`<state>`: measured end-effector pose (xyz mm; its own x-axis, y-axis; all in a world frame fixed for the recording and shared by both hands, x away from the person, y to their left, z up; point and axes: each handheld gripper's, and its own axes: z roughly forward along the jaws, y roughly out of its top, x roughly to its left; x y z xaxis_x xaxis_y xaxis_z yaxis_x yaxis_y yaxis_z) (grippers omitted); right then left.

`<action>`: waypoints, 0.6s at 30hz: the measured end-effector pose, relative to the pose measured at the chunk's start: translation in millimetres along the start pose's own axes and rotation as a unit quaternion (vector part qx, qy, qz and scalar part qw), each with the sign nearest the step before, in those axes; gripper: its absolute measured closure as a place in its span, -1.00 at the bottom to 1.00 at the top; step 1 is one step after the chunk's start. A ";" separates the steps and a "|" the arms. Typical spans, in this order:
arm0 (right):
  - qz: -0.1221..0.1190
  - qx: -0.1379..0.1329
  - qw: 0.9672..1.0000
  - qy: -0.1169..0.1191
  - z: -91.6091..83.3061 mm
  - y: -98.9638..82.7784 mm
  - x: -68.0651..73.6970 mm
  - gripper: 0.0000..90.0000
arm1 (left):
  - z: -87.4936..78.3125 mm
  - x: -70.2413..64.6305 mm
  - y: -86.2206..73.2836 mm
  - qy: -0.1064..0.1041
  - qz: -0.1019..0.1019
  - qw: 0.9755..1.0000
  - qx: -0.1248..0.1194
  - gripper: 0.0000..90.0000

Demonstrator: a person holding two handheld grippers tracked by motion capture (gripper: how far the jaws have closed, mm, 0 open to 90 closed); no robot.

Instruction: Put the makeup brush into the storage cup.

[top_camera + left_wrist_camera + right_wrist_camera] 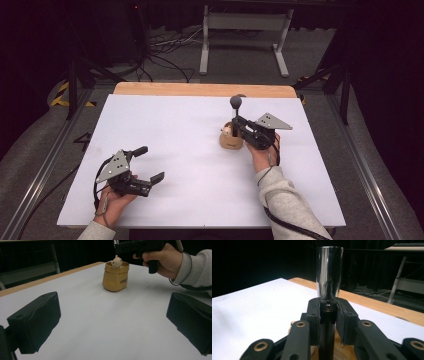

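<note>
Tan pot: little sack-shaped holder (231, 139) sat right of centre on the white table (175, 150), with a small cream figure (116, 262) peeking over its rim.
Tool: dark handle with a shiny metal end (329, 272), stood upright, long axis straight up and down.
Right gripper: my right gripper (242, 125) had its fingers (344, 315) pinched tight on the tool's handle, metal end poking up above them.
Where it sat: tool was directly over the pot, the pot just below and in front of my right hand (163, 261).
Key relation: handle was vertical and the pot's mouth faced up, so I figured the move was simply straight down into the opening, keeping clear of the figure.
Left gripper: my left gripper (150, 165) rested near the front left corner, jaws spread wide, nothing between them.
Nearer hand: right one by far; the left was well apart from the pot, only pointed towards it.
</note>
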<state>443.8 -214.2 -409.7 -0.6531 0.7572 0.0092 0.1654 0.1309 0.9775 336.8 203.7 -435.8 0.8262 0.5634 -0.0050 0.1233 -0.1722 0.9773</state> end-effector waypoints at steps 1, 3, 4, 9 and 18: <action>0.001 0.002 1.000 -0.001 0.0 -0.5 0.0 0.64 | 0.4 -0.2 -0.1 0.000 0.000 1.000 -0.001 -1.00; 0.003 0.003 1.000 -0.003 0.1 -2.1 -0.4 0.64 | 0.8 -0.3 -0.2 0.000 0.000 1.000 0.000 -1.00; 0.003 0.005 1.000 -0.004 0.0 -2.5 -0.5 0.64 | 0.8 -0.2 -0.3 0.000 -0.001 1.000 0.000 -1.00; 0.008 0.008 1.000 -0.004 -1.0 -5.9 -2.5 0.63 | 1.3 -0.2 -0.6 -0.002 -0.001 1.000 0.000 -1.00; 0.016 -0.019 1.000 -0.005 -10.4 -1.4 -7.4 0.09 | 2.0 0.0 -0.3 -0.003 0.002 1.000 0.003 -1.00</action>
<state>440.7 -226.7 -408.9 -0.6406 0.7669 0.0390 0.1587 0.0825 0.9839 337.9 202.2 -436.5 0.8297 0.5582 -0.0031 0.1239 -0.1788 0.9761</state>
